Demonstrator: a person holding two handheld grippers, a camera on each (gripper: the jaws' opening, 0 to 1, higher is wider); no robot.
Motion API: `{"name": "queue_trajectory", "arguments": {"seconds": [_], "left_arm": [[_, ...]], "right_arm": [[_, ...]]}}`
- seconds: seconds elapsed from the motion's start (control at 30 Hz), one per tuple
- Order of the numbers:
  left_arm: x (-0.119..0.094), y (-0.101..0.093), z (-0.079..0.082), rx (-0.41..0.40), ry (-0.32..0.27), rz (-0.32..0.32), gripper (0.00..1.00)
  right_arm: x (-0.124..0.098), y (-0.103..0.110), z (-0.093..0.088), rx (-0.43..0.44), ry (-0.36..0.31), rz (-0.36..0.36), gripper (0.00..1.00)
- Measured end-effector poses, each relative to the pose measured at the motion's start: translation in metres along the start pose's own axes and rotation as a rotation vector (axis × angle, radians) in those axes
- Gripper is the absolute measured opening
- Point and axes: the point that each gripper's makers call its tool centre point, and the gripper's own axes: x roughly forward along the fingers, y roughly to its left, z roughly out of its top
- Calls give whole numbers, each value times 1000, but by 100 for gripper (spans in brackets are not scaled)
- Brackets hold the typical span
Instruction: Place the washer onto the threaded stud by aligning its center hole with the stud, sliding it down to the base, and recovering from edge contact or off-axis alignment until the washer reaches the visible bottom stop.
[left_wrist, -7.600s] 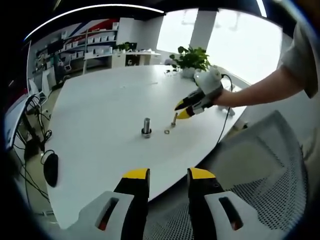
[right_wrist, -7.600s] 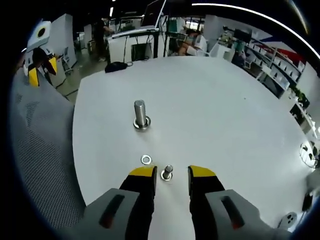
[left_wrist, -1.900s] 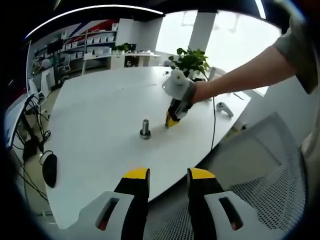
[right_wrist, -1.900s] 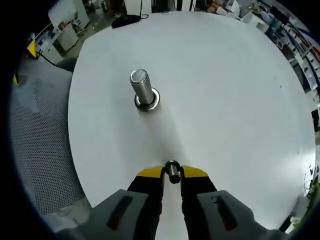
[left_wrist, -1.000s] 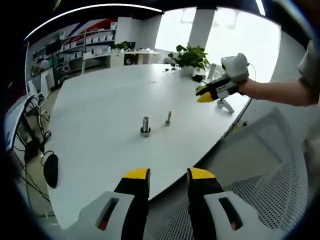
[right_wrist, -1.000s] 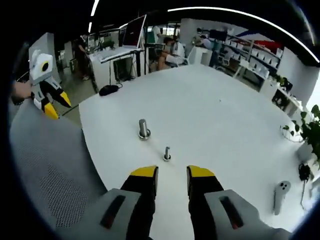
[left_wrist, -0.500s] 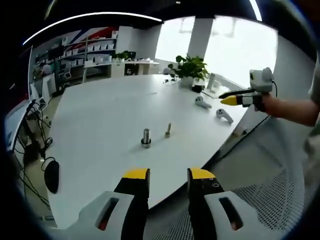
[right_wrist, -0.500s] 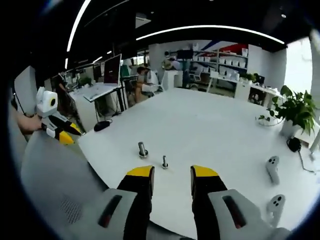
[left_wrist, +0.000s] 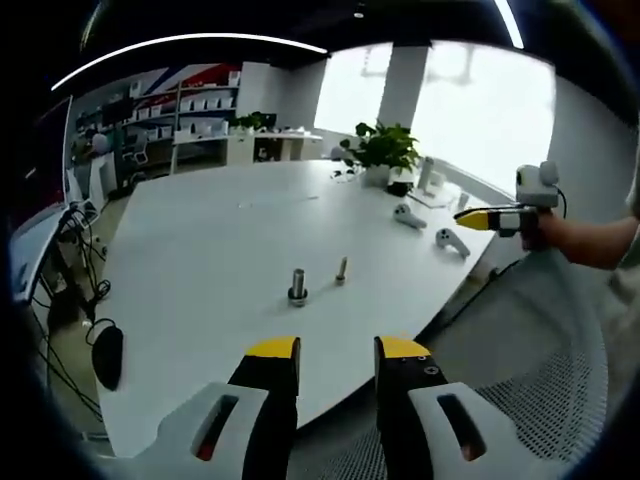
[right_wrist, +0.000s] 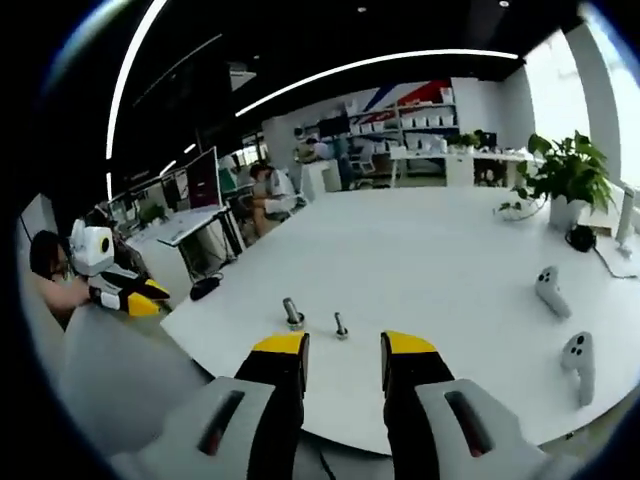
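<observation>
Change since earlier: both grippers have drawn back from the table; the right gripper, which 1.9 s ago was clamped at the small stud, is now held off past the table's edge.
Left gripper (left_wrist: 336, 352): jaws apart, nothing between them, held off the near edge of the white table (left_wrist: 200, 240); in the right gripper view it sits at far left (right_wrist: 147, 297), in a person's hand.
Right gripper (right_wrist: 343, 348): jaws apart, empty; in the left gripper view it shows at far right (left_wrist: 470, 217), off the table, yellow tips close together there, held in a hand (left_wrist: 548, 228).
Threaded stud (left_wrist: 341, 269): small, upright on the table, just right of the large bolt; also seen in the right gripper view (right_wrist: 340, 326).
Washer: too small to make out; whether it lies at the stud's base, I cannot tell.
Large bolt (left_wrist: 297, 285): upright on its wide base, near the stud but apart from it (right_wrist: 293, 314).
Controllers: two white handheld controllers (left_wrist: 407, 215) lie near the table's right edge; in the right gripper view they lie at right (right_wrist: 549, 290).
Potted plant (left_wrist: 380, 150): at the table's far side.
Mesh chair (left_wrist: 540, 400): lower right, off the table.
</observation>
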Motion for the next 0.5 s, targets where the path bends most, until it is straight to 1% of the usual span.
{"name": "queue_trajectory", "arguments": {"seconds": [0.07, 0.13, 0.17, 0.2, 0.23, 0.27, 0.3, 0.43, 0.5], "left_arm": [[-1, 0, 2, -4, -11, 2, 28], [0, 1, 2, -4, -12, 4, 28], [-1, 1, 3, -6, -19, 5, 27], [-2, 1, 6, -4, -33, 9, 27], [-3, 3, 9, 1, -53, 19, 27], [-4, 3, 10, -4, -60, 18, 27], [-5, 3, 11, -9, -67, 15, 27], [-3, 3, 10, -2, -58, 20, 26], [-4, 3, 12, -6, -70, 24, 25]], "right_arm": [[2, 0, 0, 12, -11, 2, 30], [3, -1, -5, 1, 6, -2, 29], [3, -1, -7, 9, 16, 0, 29], [3, 0, -8, 27, 19, 7, 29], [3, 1, -8, 27, 19, 12, 29], [4, 4, -8, 22, 25, 24, 29], [5, 6, -9, 17, 33, 29, 29], [7, 6, -15, -2, 64, 30, 28], [9, 10, -22, -19, 101, 56, 28]]}}
